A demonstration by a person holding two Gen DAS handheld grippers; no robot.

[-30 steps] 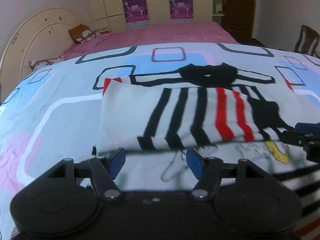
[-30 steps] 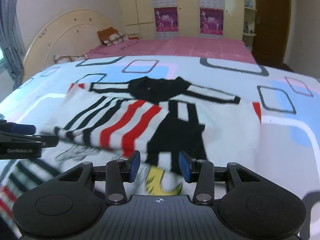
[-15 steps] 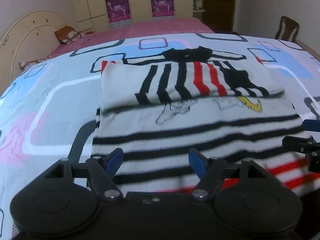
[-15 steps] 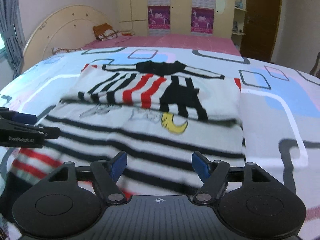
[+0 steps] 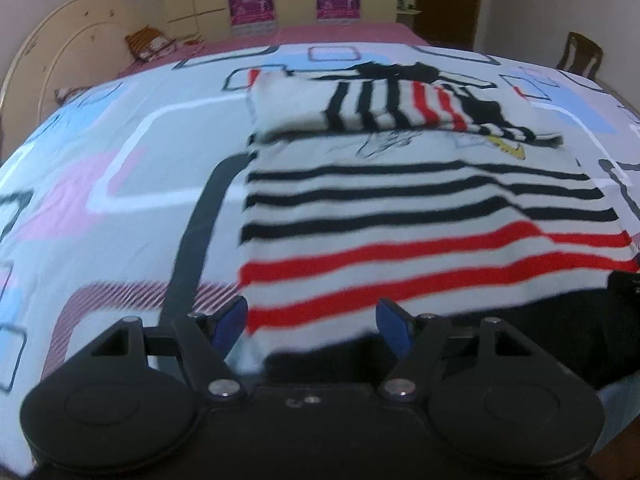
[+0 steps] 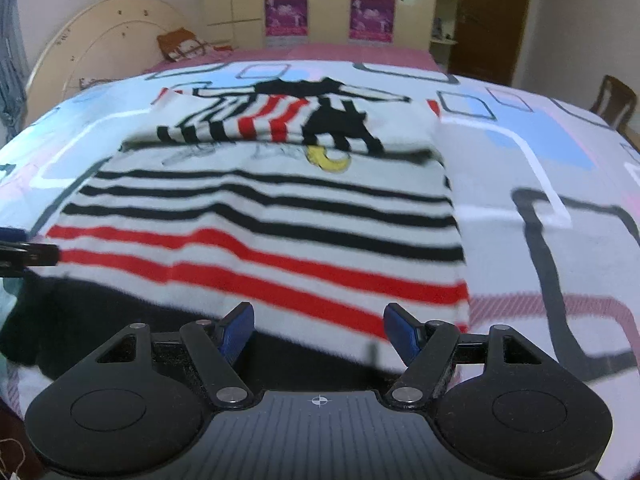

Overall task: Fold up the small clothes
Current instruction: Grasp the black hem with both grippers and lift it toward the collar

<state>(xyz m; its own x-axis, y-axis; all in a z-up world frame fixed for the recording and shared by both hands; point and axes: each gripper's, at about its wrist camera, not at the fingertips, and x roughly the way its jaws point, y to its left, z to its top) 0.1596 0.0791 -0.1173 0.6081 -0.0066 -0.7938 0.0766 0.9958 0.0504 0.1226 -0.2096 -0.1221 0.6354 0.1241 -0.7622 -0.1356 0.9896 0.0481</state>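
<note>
A curved cream wooden headboard stands at the far left of the room, with an orange patterned pillow on the pink sheet beside it. In front of these spreads the bed's white quilt printed with grey, blue and pink rounded squares, and on it lies the small white knitted sweater with black and red stripes, flat, its black hem band nearest the cameras. Its far end, at the black collar, is doubled over toward the viewer, so a folded flap with upright stripes rests on top of the body; a yellow patch of a printed figure peeps out under the flap's edge. The left claw hovers over the hem at the sweater's left corner, its blue-padded fingers spread apart with nothing pinched between them. The right claw hovers over the hem toward the sweater's right edge, likewise spread wide and gripping nothing; whether either touches the cloth I cannot tell. Behind the bed, pink posters hang on cream wardrobe doors, a dark brown door stands further right, and a brown wooden chair sits at the far right.
</note>
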